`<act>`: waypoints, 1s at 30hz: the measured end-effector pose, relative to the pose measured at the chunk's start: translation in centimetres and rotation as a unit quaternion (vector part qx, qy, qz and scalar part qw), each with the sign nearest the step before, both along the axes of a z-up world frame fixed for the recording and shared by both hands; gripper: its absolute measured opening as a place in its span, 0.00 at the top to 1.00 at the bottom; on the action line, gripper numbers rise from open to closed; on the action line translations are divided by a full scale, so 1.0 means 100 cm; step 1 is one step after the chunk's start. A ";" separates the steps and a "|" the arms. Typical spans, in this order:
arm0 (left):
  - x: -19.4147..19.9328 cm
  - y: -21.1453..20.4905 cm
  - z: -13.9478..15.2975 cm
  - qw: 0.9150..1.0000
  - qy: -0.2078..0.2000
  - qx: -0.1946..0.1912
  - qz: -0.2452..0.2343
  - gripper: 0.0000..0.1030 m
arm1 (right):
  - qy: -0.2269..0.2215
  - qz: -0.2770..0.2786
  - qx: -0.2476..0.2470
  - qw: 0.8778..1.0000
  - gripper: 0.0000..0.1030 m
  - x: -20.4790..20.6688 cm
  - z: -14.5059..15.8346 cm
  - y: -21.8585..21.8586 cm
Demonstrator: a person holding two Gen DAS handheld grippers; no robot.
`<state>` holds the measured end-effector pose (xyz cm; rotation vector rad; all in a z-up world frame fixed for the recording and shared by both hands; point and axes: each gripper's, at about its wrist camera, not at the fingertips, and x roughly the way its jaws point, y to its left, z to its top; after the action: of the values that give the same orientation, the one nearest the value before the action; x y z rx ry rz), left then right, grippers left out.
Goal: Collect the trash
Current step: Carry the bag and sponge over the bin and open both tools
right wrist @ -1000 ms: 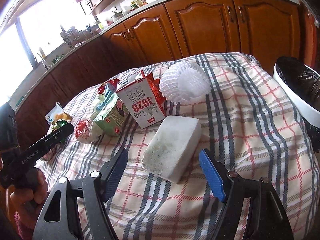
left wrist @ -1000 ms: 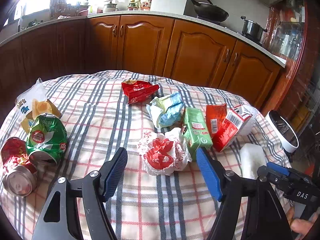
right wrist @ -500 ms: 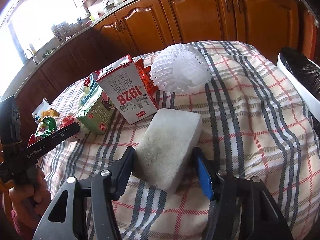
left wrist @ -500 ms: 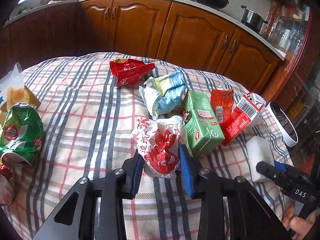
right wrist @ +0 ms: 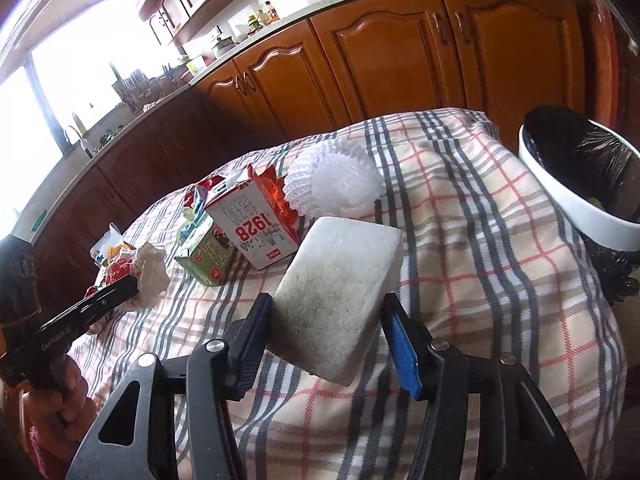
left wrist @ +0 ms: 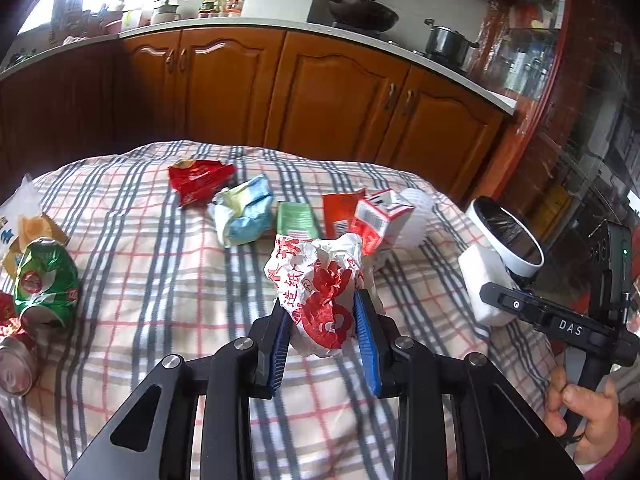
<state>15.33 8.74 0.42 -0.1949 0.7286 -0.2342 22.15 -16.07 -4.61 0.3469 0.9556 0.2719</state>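
My left gripper [left wrist: 323, 330] is shut on a crumpled white-and-red paper wrapper [left wrist: 320, 284] and holds it above the checked tablecloth [left wrist: 160, 264]. My right gripper [right wrist: 332, 340] is shut on a white foam block [right wrist: 340, 296], lifted off the cloth; the block also shows in the left wrist view [left wrist: 486, 280]. A white trash bin with a black liner [right wrist: 580, 188] stands just past the table's right edge, also seen in the left wrist view [left wrist: 508, 236].
Other trash lies on the table: a red-and-white 1928 carton [right wrist: 256, 224], a green carton [right wrist: 206, 252], a white foam net [right wrist: 332, 184], a red wrapper [left wrist: 198, 180], a blue-white bag [left wrist: 244, 212], crushed cans [left wrist: 44, 280]. Wooden cabinets [left wrist: 320, 92] stand behind.
Both grippers have closed on their items and lifted them: the left on the paper wrapper, the right on the foam block. Both have moved up and away from the cloth.
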 end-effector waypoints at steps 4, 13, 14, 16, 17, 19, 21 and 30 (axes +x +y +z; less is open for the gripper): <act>0.005 -0.028 0.005 0.999 -0.005 0.000 -0.038 0.72 | -0.009 -0.023 -0.004 1.000 0.45 -0.002 0.008 -0.024; 0.025 -0.080 0.004 0.996 -0.001 0.002 -0.093 0.71 | -0.016 -0.073 -0.009 0.997 0.45 -0.012 0.014 -0.080; 0.028 -0.085 0.004 0.995 0.000 0.002 -0.097 0.71 | -0.016 -0.078 -0.010 0.997 0.45 -0.013 0.015 -0.086; 0.035 -0.096 0.004 0.994 0.002 0.003 -0.106 0.71 | -0.016 -0.087 -0.010 0.996 0.45 -0.015 0.015 -0.098; 0.039 -0.102 0.004 0.994 0.001 0.003 -0.111 0.71 | -0.015 -0.091 -0.011 0.996 0.45 -0.015 0.015 -0.102; 0.046 -0.111 0.005 0.993 0.001 0.002 -0.119 0.71 | -0.016 -0.101 -0.013 0.995 0.45 -0.016 0.015 -0.114; 0.054 -0.118 0.005 0.992 0.002 0.000 -0.126 0.71 | -0.017 -0.110 -0.012 0.994 0.45 -0.016 0.017 -0.125; 0.099 -0.163 0.004 0.985 0.008 0.001 -0.171 0.71 | -0.026 -0.131 -0.025 0.991 0.45 -0.013 0.027 -0.165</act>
<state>25.25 -7.58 0.84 -0.0682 0.7771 -0.5593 20.88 -32.54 -1.96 0.4133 0.8528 0.0181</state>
